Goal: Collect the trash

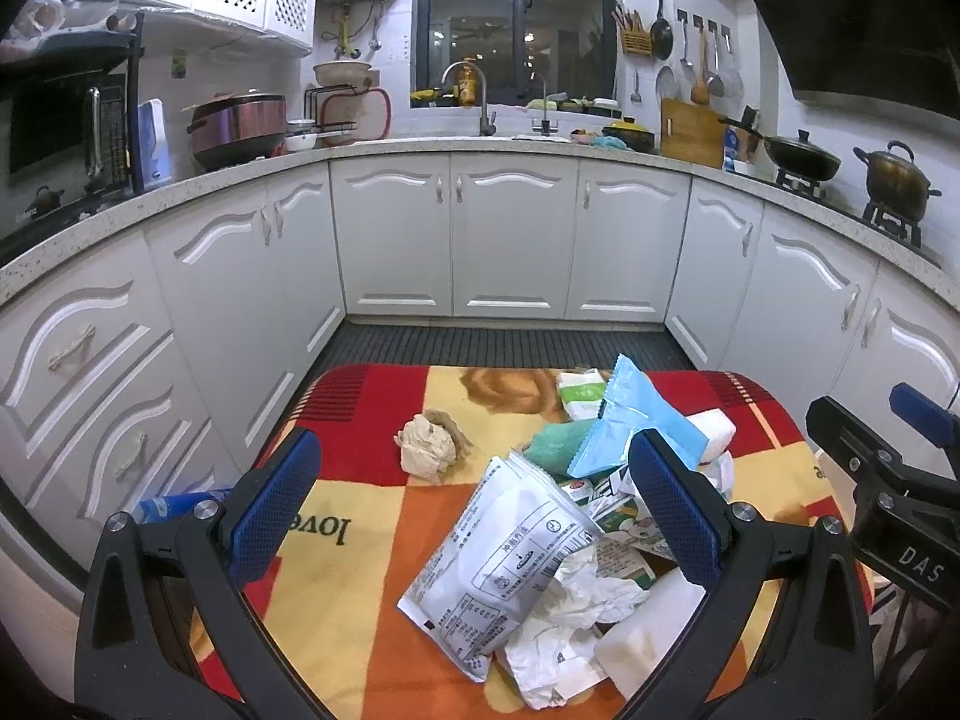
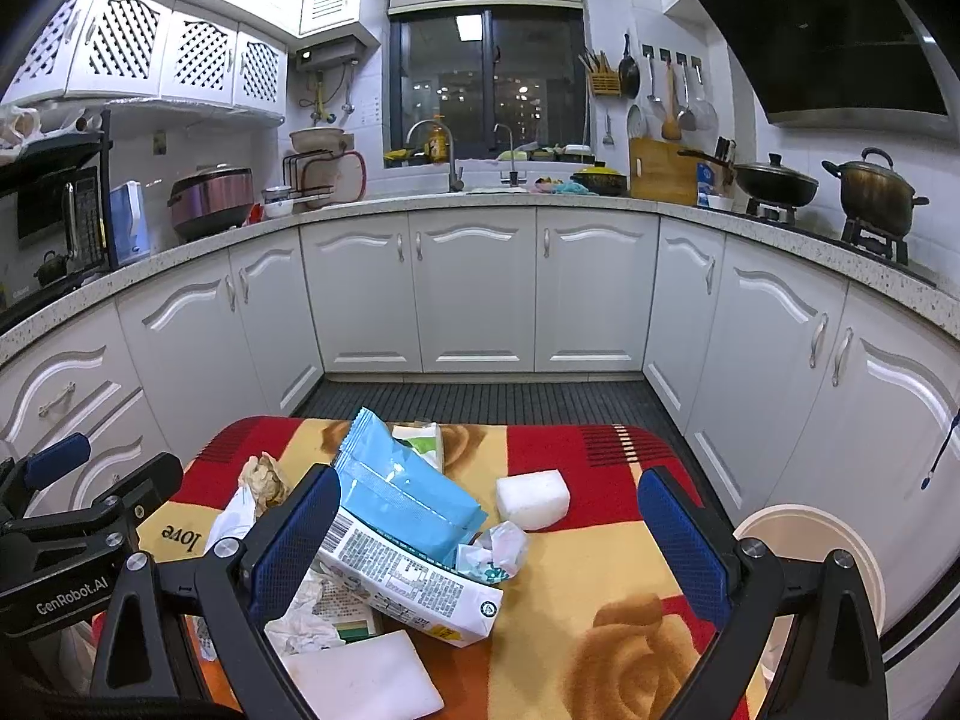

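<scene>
Blanket (image 1: 336,531) reads "love"; left tool (image 1: 474,504) marked "GenRobot.AI", right tool (image 2: 489,540) "DAS"; both released.

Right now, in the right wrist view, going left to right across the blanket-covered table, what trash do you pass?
Crumpled brown paper ball → blue plastic wrapper → white foam block. Both grippers are open and hold nothing.

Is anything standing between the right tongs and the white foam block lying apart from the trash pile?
Nothing visible does. The right tongs stand open above the blanket, and the white foam block lies alone ahead between the fingers. The blue wrapper and crumpled plastic sit just left of that line, beside the block.
</scene>
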